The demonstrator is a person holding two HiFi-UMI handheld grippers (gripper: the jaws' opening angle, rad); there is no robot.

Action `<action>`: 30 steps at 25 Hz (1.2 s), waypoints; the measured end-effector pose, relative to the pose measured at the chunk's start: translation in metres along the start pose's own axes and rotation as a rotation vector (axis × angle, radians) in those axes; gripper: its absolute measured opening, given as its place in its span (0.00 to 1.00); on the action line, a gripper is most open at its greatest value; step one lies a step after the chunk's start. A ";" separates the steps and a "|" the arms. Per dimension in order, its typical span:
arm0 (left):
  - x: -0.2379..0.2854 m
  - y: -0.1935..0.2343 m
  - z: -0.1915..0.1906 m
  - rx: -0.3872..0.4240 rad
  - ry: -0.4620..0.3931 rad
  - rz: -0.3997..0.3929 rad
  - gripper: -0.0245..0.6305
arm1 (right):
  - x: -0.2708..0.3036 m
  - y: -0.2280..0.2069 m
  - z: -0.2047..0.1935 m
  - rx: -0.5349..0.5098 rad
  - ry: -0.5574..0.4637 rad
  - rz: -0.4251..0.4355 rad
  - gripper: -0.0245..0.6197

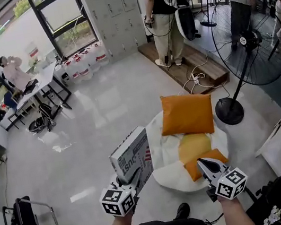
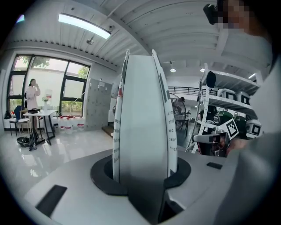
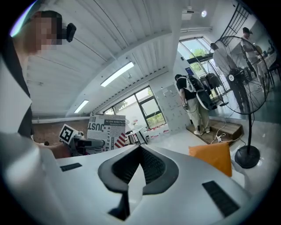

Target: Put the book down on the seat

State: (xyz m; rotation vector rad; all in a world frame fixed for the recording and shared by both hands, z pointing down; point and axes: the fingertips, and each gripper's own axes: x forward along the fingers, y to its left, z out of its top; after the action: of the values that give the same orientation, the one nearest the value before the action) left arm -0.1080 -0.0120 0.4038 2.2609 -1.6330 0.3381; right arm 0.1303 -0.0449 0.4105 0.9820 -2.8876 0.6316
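Note:
My left gripper (image 1: 132, 179) is shut on a white book (image 1: 132, 156) with black print on its cover and holds it upright, just left of the seat. In the left gripper view the book's (image 2: 142, 118) page edge stands tall between the jaws. The seat (image 1: 164, 171) is a low white cushion-like chair with an orange pillow (image 1: 187, 113) at its back and yellow and orange pads in the middle. My right gripper (image 1: 206, 166) hangs over the seat's near edge, shut and empty. In the right gripper view its jaws (image 3: 139, 165) meet, and the book (image 3: 105, 129) shows to the left.
A large standing fan (image 1: 244, 42) rises right of the seat, its round base (image 1: 229, 111) close to the pillow. A wooden platform (image 1: 186, 66) with cables and standing people lies beyond. A black chair (image 1: 27, 218) stands at the left. Glossy floor spreads left of the seat.

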 end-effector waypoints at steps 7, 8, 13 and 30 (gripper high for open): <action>0.034 -0.001 0.012 -0.005 0.015 -0.024 0.27 | 0.013 -0.022 0.015 -0.023 0.005 -0.024 0.06; 0.039 0.000 0.012 -0.008 0.018 -0.033 0.28 | 0.014 -0.025 0.014 -0.021 0.010 -0.034 0.06; 0.076 0.011 0.018 -0.018 0.012 -0.069 0.27 | 0.024 -0.049 0.018 -0.018 0.020 -0.079 0.06; 0.195 0.129 0.054 -0.035 0.025 -0.191 0.27 | 0.179 -0.084 0.057 -0.034 0.045 -0.158 0.06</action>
State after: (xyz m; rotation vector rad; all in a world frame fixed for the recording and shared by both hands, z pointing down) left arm -0.1693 -0.2408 0.4439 2.3521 -1.3855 0.2862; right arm 0.0423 -0.2303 0.4164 1.1611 -2.7381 0.5840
